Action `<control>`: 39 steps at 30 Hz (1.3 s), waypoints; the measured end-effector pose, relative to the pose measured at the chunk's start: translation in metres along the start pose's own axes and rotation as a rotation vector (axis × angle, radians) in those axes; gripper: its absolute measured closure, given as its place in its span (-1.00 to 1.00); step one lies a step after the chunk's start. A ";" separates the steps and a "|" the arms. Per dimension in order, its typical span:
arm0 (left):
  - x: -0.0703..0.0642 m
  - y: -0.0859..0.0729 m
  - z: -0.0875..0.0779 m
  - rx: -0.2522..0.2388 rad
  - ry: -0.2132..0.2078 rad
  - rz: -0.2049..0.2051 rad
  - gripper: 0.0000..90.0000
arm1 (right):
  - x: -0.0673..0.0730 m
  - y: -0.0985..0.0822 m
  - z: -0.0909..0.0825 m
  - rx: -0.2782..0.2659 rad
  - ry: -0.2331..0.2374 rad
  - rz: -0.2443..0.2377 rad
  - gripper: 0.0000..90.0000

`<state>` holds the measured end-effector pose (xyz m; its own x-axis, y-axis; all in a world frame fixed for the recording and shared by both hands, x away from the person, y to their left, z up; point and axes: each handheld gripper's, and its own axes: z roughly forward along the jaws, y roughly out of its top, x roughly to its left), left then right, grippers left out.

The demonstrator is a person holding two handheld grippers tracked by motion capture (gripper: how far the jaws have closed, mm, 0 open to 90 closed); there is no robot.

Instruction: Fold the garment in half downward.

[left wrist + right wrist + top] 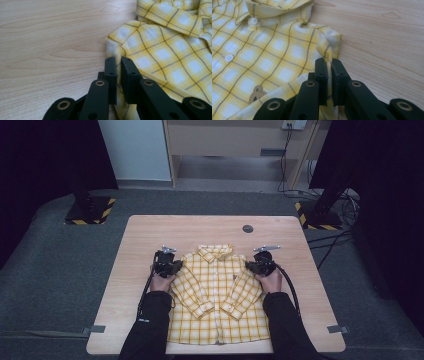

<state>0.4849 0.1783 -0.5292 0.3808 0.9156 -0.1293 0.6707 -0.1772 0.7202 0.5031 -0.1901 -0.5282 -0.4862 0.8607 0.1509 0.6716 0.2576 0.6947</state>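
Both hand-held grippers, left (176, 265) and right (251, 265), clamp the yellow shirt's (217, 292) shoulders, collar (215, 252) between them, shirt body running toward the person.

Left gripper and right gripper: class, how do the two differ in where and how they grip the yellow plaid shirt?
The left gripper pinches the yellow plaid shirt at its left shoulder edge; the right gripper pinches the right shoulder edge. The left gripper's fabric lies fairly flat; the right gripper's is bunched into a raised fold. Both are shut on cloth, flanking the collar.

one yellow checked shirt (216, 292), one table (150, 235), two claws, two hands
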 end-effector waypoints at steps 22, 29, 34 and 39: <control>-0.010 0.014 -0.044 -0.140 -0.044 0.016 0.91 | 0.005 0.010 -0.038 -0.101 0.058 0.012 0.90; -0.022 0.016 -0.074 -0.216 -0.064 0.069 0.91 | 0.013 0.013 -0.065 -0.160 0.072 -0.022 0.90; -0.027 0.015 -0.096 -0.255 -0.081 0.090 0.91 | 0.020 0.013 -0.087 -0.206 0.088 -0.045 0.90; -0.035 0.011 -0.116 -0.287 -0.103 0.123 0.91 | 0.029 0.010 -0.108 -0.257 0.115 -0.069 0.90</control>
<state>0.4052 0.1865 -0.4380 0.5196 0.8500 -0.0873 0.4149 -0.1616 0.8954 0.4351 -0.2102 -0.4406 -0.5956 0.7860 0.1655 0.4783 0.1816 0.8592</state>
